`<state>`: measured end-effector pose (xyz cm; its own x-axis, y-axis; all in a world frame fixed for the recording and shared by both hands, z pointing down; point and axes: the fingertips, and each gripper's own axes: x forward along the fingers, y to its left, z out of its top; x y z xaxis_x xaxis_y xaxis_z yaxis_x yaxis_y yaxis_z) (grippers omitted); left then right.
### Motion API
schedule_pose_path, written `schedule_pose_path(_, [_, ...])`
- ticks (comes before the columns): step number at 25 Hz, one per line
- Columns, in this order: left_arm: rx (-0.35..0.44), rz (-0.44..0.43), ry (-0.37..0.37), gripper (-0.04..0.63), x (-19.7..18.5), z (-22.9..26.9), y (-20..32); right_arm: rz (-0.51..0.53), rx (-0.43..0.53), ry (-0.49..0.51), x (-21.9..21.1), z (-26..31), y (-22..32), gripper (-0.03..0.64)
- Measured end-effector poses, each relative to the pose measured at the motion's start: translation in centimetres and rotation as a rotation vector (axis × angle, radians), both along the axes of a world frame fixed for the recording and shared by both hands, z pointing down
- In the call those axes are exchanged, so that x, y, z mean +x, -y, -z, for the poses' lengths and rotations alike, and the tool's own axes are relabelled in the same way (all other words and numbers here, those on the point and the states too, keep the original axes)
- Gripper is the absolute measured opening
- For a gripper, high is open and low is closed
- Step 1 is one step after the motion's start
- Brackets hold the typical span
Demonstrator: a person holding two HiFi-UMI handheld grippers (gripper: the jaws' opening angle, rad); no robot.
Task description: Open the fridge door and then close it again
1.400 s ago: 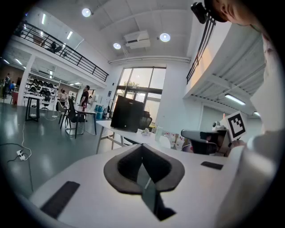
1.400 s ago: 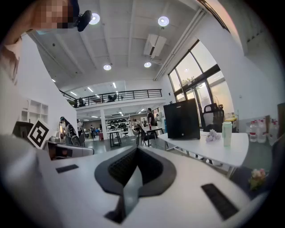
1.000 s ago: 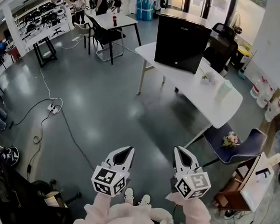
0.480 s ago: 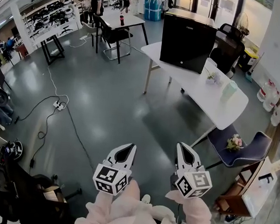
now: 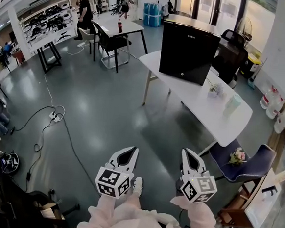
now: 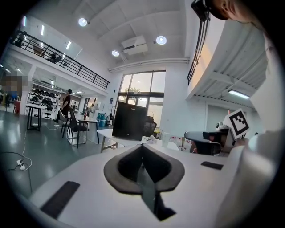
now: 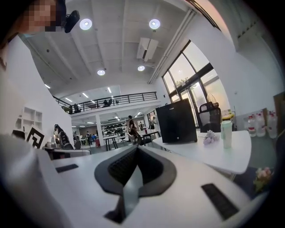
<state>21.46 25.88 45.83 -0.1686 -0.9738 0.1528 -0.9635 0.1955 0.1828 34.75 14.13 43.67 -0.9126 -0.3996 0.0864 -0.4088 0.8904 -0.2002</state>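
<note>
Logged black fridge (image 5: 189, 51) with door shut, upright on far end of white table (image 5: 193, 93), well ahead and somewhat right of both tools. Noted left gripper (image 5: 131, 150) and right gripper (image 5: 185, 153) low by the body, side by side, pointing roughly level toward the table, with open floor between. Read both pairs of jaws as pressed together, holding nothing. Judged right gripper nearer the door face; expected a walk-in before any pull. Could not make out handle or hinge side. Got the floor gap from head view only. Got jaw closure from gripper views only. Placed fridge (image 7: 177, 121) right of jaw line in right gripper view.
</note>
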Motion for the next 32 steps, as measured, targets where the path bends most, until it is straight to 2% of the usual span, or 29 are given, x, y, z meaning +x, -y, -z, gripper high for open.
schedule_pose_path(7, [0.021, -0.043, 0.022, 0.011, -7.1, 2.4, 6.4, -0.043, 0.039, 0.012, -6.5, 2.6, 6.2, 0.009])
schedule_pose_path(12, [0.027, -0.048, 0.011, 0.011, -11.6, 2.4, 9.6, -0.020, 0.074, 0.002, -11.8, 2.9, 8.8, 0.009])
schedule_pose_path(17, [0.028, -0.068, 0.011, 0.011, -15.6, 2.2, 12.4, -0.026, 0.070, -0.009, -16.4, 2.3, 11.3, 0.009])
schedule_pose_path(22, [0.009, -0.085, 0.008, 0.011, -19.0, 1.2, 13.7, -0.046, 0.063, -0.011, -19.5, 1.5, 12.8, 0.009])
schedule_pose_path(32, [-0.030, -0.090, -0.025, 0.011, -23.3, -0.6, 17.0, -0.070, 0.050, -0.061, -23.4, 0.1, 17.5, 0.011])
